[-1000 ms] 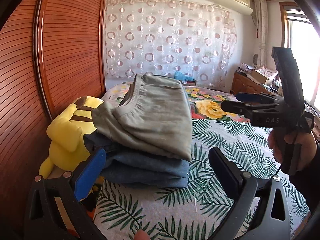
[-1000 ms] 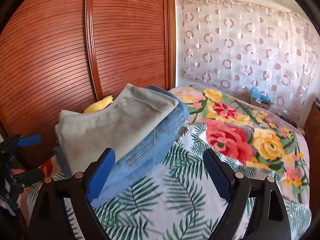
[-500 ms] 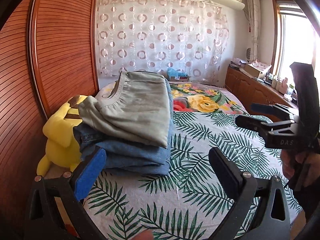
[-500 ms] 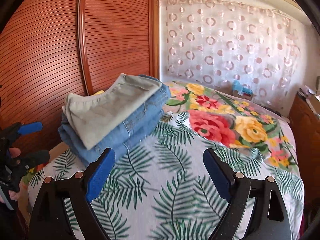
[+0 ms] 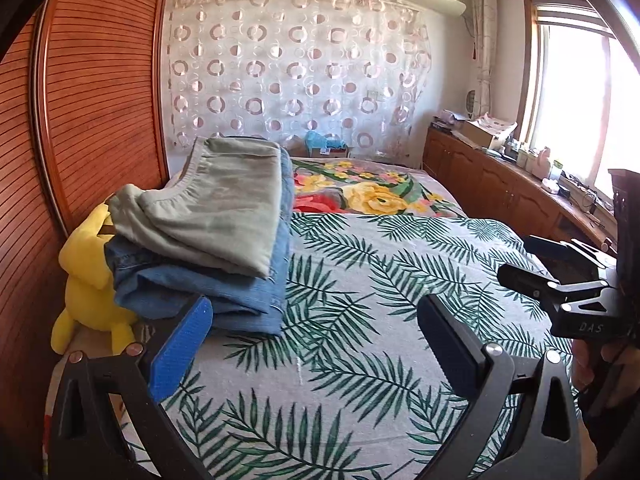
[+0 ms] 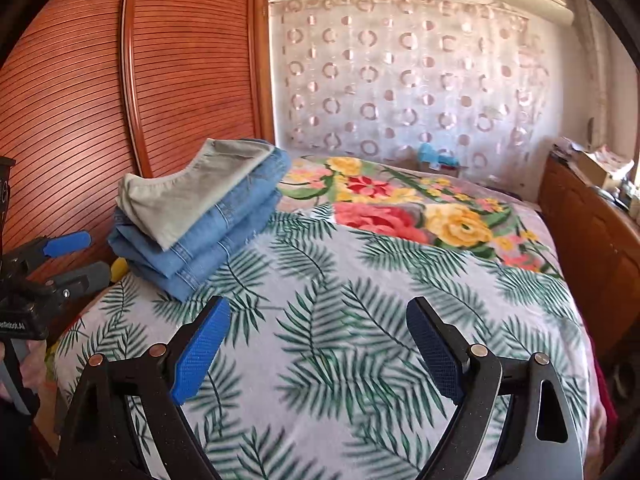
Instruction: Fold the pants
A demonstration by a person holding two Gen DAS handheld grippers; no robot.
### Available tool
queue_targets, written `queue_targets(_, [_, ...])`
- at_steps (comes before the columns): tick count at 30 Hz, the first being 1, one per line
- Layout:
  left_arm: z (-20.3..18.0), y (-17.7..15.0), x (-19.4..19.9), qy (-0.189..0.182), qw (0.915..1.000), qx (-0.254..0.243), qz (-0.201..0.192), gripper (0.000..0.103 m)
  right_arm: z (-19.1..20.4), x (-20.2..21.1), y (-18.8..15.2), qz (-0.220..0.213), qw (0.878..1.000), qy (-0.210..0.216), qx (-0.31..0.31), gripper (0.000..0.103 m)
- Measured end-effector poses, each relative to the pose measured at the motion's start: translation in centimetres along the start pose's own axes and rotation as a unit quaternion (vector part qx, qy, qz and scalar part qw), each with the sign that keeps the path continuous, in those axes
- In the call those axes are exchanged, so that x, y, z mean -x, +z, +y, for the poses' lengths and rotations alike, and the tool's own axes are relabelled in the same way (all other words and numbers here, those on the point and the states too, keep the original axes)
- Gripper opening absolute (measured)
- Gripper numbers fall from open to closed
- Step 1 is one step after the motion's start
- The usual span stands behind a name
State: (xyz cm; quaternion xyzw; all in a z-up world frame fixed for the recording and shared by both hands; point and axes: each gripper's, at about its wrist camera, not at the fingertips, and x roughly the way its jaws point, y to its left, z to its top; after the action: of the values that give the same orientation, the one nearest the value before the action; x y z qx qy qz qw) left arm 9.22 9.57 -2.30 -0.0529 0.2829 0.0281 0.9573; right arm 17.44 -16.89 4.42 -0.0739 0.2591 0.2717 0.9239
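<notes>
At the bed's (image 5: 360, 360) left edge, grey pants (image 5: 216, 216) lie folded atop stacked jeans (image 5: 224, 296), seemingly finished; left hand-held gripper (image 5: 316, 344) and right hand-held gripper (image 6: 316, 348) hover spread, empty, well apart from them.

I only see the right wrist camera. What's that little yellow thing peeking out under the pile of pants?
Observer: A yellow plush toy, sitting between the pile and the wooden wardrobe.
Kid: Is it squished?
Observer: I cannot tell. The grey-green pants and the jeans cover part of its head, and its feet stick out below.
Kid: Who holds my claw?
Observer: A hand grips the handle under the right claw, off the bed's near right corner.
</notes>
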Motion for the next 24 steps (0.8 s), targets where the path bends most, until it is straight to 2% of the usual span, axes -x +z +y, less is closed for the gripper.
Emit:
queue_targets(15, [-5.7,-1.0,2.0,-0.024,0.9991,-0.035,0.006,0.102,0.9,6.8,-3.2,-0.014,0.997,-0.055,-0.046,0.091])
queue_targets(24, [-8.2,0.2,4.1,-0.044,0.9979,-0.046,-0.015,0.102,2.1,10.8,-4.4,-0.033,0.993,-0.087,-0.066,0.093])
